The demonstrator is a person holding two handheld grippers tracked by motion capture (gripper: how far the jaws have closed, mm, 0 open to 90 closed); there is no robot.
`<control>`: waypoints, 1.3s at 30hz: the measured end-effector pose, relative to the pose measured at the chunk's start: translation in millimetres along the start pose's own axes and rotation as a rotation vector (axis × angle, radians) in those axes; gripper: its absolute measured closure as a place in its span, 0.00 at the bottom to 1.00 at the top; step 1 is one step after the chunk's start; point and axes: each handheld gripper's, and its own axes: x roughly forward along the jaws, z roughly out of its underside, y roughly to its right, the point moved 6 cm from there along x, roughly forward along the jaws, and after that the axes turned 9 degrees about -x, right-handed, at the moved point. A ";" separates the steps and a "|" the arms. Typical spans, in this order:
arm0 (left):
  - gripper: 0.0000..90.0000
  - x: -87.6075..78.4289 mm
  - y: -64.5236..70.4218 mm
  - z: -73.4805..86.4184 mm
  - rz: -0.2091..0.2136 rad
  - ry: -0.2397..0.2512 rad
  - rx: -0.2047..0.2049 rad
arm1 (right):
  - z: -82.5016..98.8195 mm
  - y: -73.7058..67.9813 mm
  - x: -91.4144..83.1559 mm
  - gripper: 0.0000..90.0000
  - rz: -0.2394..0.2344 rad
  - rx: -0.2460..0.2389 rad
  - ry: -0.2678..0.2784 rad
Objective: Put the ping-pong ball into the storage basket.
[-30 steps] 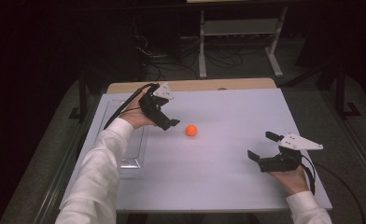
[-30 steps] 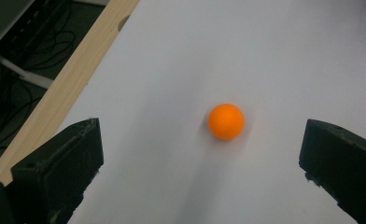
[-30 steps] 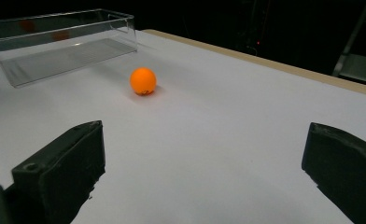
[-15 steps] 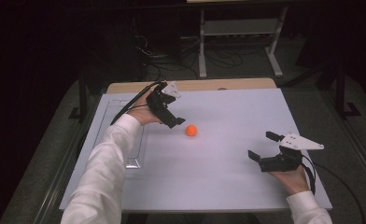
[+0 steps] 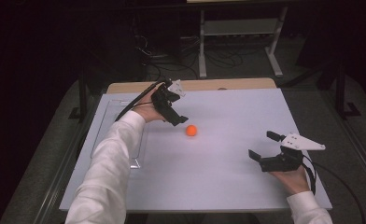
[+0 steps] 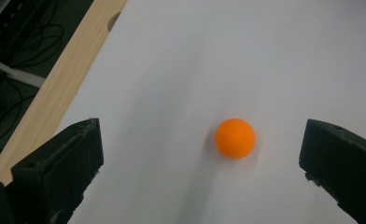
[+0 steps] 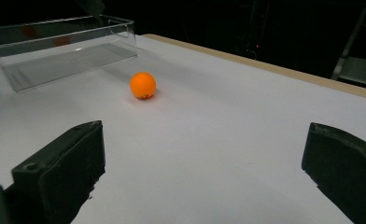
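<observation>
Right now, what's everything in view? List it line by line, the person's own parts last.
Ball: one, orange, on the sheet left of centre, just ahead of the left tool.
Box: one, clear, at the table's left side, nothing in it that I can see.
Sheet: one, white, covering the table.
Table: one, wooden edge at the far side.
Stand: one, pale metal, on the floor beyond the table.
Left tool: one, black, open, aimed at the ball.
Right tool: one, black, open, near right.
</observation>
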 end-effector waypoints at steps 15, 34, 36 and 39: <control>0.00 18.4 -0.3 3.7 0.019 -0.016 0.022 | 0.6 -0.3 0.0 0.00 -0.001 -0.001 -0.002; 0.00 53.0 8.8 15.1 0.057 -0.114 0.056 | 1.9 -1.1 0.0 0.00 -0.004 -0.004 -0.010; 0.00 55.6 10.3 15.8 0.064 -0.119 0.061 | 2.0 -1.2 0.0 0.00 -0.004 -0.004 -0.010; 0.00 59.9 12.2 16.0 0.069 -0.120 0.065 | 2.0 -1.4 0.1 0.00 -0.004 -0.005 -0.011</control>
